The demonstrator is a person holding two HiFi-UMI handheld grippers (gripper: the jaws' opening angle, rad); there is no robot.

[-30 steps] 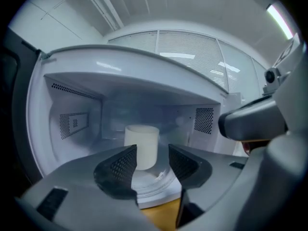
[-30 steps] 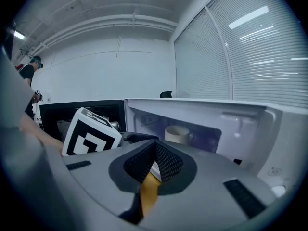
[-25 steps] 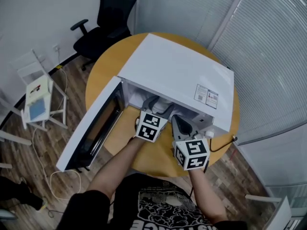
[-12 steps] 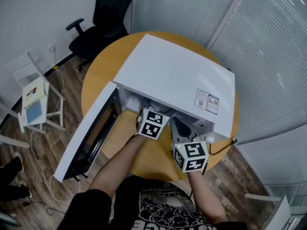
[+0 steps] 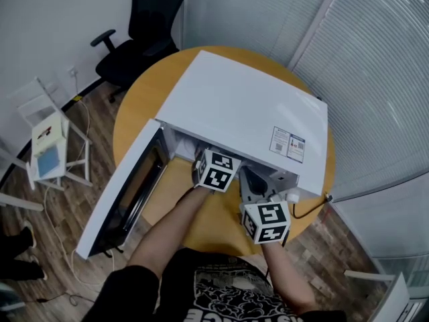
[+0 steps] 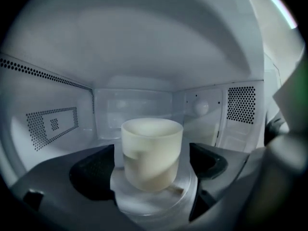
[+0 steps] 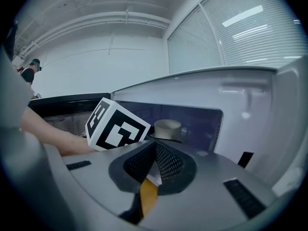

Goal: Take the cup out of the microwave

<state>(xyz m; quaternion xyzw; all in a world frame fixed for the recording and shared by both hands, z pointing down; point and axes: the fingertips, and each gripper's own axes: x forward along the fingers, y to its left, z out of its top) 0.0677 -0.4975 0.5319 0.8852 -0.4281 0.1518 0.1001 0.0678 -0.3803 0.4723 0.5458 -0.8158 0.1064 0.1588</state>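
A frosted white cup [image 6: 151, 153] stands upright on the glass turntable [image 6: 154, 198] inside the white microwave [image 5: 248, 106]. My left gripper [image 6: 151, 166] reaches into the cavity with its jaws opening. The cup sits between the dark pads [image 6: 94, 174] with a small gap on each side. In the head view only its marker cube [image 5: 216, 170] shows at the oven mouth. My right gripper [image 7: 155, 146] is shut on nothing and hovers outside the oven's right front. From there the cup [image 7: 167, 128] shows behind the left cube.
The microwave door [image 5: 127, 186] hangs open to the left over the round wooden table [image 5: 214, 220]. A black cable [image 5: 312, 203] runs off the oven's right corner. A black office chair [image 5: 144, 25] and a white stool [image 5: 50, 143] stand beyond the table.
My left gripper has pushed deeper into the microwave, so its grey jaws no longer show in the head view. The right gripper has stayed in place.
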